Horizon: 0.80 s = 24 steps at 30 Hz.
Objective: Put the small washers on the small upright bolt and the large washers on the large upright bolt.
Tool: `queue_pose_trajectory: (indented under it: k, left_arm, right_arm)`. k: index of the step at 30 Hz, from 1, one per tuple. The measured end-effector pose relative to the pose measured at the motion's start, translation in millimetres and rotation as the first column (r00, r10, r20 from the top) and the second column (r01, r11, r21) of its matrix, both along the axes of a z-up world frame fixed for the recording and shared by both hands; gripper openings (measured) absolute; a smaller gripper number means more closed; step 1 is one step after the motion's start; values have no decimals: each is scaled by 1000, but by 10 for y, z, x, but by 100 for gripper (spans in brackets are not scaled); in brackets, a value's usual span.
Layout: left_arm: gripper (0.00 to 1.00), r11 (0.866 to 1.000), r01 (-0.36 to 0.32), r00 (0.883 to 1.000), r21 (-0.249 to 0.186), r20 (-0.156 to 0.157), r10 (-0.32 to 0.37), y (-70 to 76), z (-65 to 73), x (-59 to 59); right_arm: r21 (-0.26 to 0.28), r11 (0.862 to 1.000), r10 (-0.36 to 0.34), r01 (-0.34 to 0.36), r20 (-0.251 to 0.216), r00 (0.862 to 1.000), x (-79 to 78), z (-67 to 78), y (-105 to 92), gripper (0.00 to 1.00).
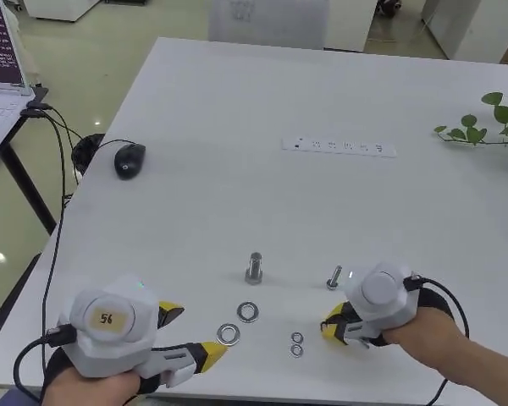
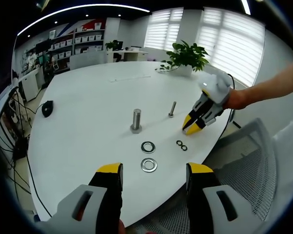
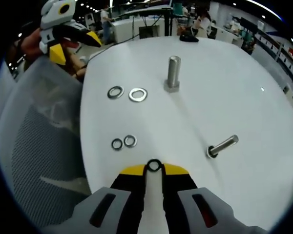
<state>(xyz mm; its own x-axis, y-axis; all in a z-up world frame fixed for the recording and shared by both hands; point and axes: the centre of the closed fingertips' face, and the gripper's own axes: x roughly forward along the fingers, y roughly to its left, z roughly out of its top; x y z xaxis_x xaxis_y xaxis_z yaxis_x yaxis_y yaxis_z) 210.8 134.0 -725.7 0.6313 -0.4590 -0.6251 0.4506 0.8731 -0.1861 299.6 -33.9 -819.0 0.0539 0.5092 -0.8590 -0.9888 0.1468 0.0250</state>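
Right tongs (image 3: 154, 171) pinch round steel washer (image 3: 154, 165).

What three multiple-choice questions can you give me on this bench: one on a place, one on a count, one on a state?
1. Where are the large washers?
A. Flat on the table, on the person's side of the large bolt
B. Threaded on the large bolt
C. Beside the mouse

2. How many small washers lie loose on the table?
A. One
B. Two
C. Four

3. What state is the right gripper in?
A. Open, empty
B. Shut on a small washer
C. Shut on the small bolt

Answers: 1 A, both lie flat, off the bolt. 2 B, a pair lies side by side. 3 B, a ring sits pinched between its tips.
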Motion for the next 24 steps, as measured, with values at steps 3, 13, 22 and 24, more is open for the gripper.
queue_pose_trajectory:
  k: [3,13,22,24]
  left_arm:
    - [51,1000,1,1000,-1,-1,-1,-3,-4,-2]
    - [51,1000,13,1000,4,-3,-13,-28,2,14]
    - [51,1000,20,1000,8,-9,-20,-46,-17,-2]
    - [51,1000,22,1000,8,-10,-22,-51,-13,-4]
  right_arm:
    - [2,1000,-11,11,6,1000,20,25,-27,14]
    - [-2,999,-40,40,5,999,69,25,-129,14]
    - [-15,1000,-28,28,-1,1000,29,-10,-164,14]
    - [-15,999,-29,29,-2,1000,31,-13,-173,14]
